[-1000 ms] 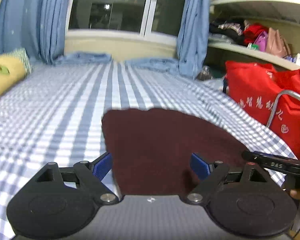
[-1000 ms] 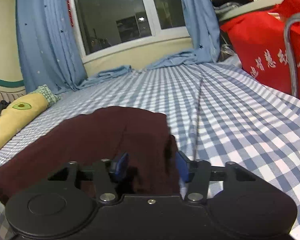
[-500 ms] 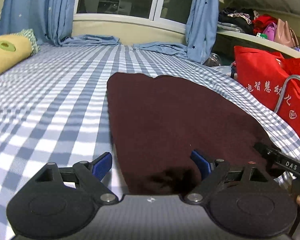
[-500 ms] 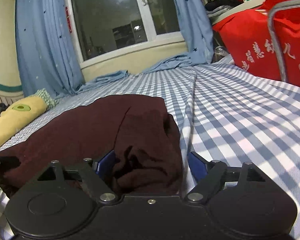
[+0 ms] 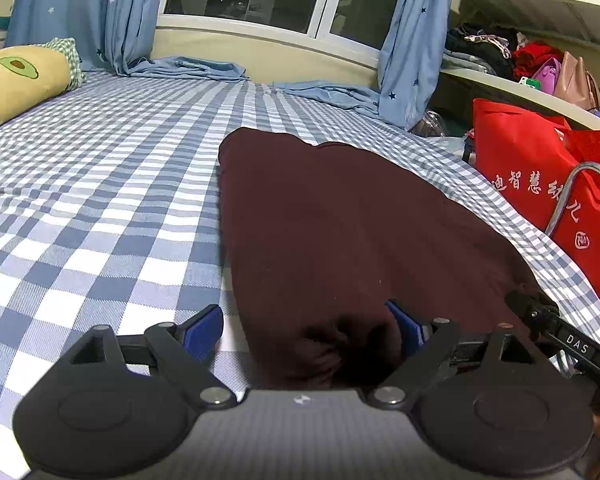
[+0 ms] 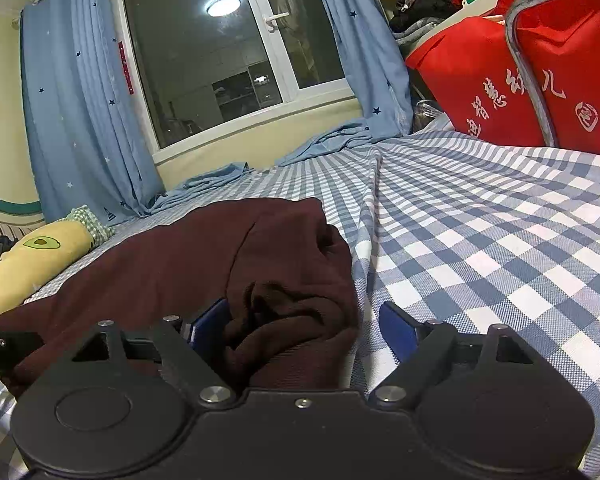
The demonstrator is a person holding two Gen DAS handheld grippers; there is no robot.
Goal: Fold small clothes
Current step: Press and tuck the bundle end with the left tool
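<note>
A dark maroon garment point(image 5: 340, 232) lies spread on the blue-and-white checked bed sheet point(image 5: 100, 200). My left gripper point(image 5: 304, 330) is open and low over the garment's near edge, where a small rumple of cloth sits between its blue fingers point(image 5: 202, 332) without being pinched. In the right wrist view the garment point(image 6: 180, 264) ends in a bunched, folded corner. My right gripper point(image 6: 303, 327) straddles that corner with its jaws opening; the cloth leans on the left finger and the right finger point(image 6: 398, 330) stands apart from it. The right gripper's black finger point(image 5: 560, 336) also shows at the garment's right edge.
A yellow avocado-print pillow point(image 5: 16, 84) lies at the bed's far left. A red bag point(image 5: 540, 184) with a metal frame point(image 5: 572, 184) stands against the bed's right side. Blue curtains point(image 6: 80, 120) drape onto the bed under the window. Shelves with clothes point(image 5: 500, 52) are at the right.
Both grippers have sunk toward the bed. The right jaws have spread wide and let go of the bunched corner. The garment has settled flat on the sheet.
</note>
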